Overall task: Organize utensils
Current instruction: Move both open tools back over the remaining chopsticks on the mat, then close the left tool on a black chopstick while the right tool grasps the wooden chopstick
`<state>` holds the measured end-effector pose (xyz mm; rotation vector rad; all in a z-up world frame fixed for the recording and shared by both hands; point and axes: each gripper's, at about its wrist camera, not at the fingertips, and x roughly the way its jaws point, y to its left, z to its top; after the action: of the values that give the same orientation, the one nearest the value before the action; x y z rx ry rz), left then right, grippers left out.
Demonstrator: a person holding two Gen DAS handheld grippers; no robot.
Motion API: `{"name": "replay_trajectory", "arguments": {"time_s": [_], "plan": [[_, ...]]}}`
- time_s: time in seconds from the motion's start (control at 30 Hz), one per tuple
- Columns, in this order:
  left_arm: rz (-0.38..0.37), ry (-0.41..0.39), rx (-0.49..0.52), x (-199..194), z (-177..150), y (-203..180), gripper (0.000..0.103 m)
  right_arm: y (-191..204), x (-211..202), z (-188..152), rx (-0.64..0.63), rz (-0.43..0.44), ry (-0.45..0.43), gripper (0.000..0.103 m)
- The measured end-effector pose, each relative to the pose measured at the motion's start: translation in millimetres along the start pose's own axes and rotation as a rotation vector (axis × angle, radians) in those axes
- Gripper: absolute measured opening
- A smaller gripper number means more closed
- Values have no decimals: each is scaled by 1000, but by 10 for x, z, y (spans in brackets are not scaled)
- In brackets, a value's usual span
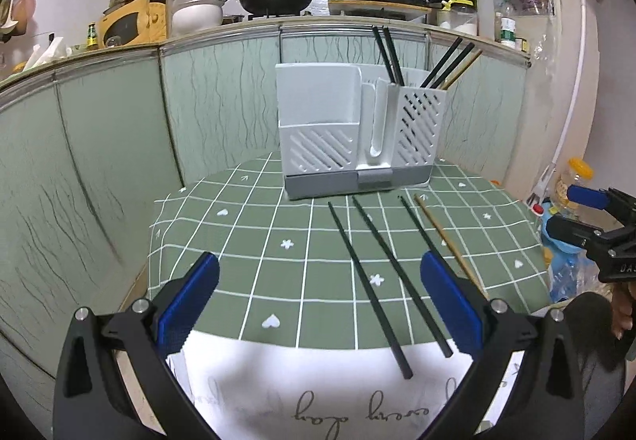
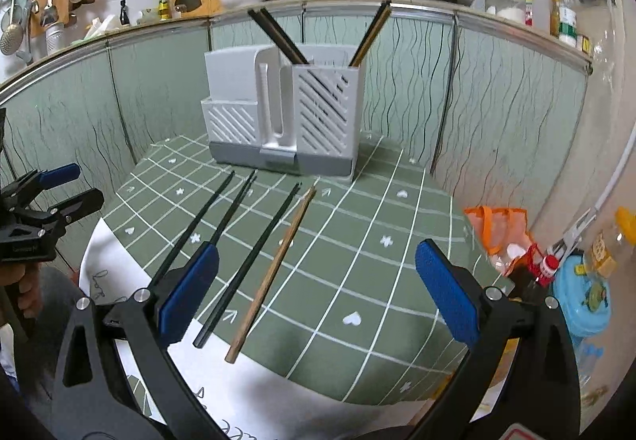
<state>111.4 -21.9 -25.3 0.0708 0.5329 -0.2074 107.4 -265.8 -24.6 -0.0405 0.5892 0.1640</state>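
Black and wooden, four loose chopsticks (image 2: 254, 261) were seen lying side by side on the green checked tablecloth (image 2: 357, 261), just in front of the white utensil holder (image 2: 294, 114), where others were already stood. Being thin, round and closely spaced, one could be rolled or a neighbour nudged by a careless pinch. Both the left gripper (image 1: 318, 305) and the right gripper (image 2: 314, 293) were held low over the near table edge, jaws wide and empty.

Matt white plastic utensil holder (image 1: 357, 130) on a grey base, centre frame, stood on a green checked cloth (image 1: 278, 241). Three smooth dark chopsticks (image 2: 254, 261) lay beside one bare wooden chopstick (image 2: 274, 273). Gripper pads (image 2: 187, 293) were ribbed blue.
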Motion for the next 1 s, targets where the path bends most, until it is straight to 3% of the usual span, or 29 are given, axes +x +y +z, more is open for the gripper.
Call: {"name": "replay_trajectory", "arguments": {"time_s": [0.27, 1.0], "plan": [[26, 47, -10, 156, -237, -100, 99, 42, 238, -261, 55, -26, 69, 95], [88, 123, -17, 414, -585, -326, 99, 348, 520, -567, 13, -103, 138, 88]]}}
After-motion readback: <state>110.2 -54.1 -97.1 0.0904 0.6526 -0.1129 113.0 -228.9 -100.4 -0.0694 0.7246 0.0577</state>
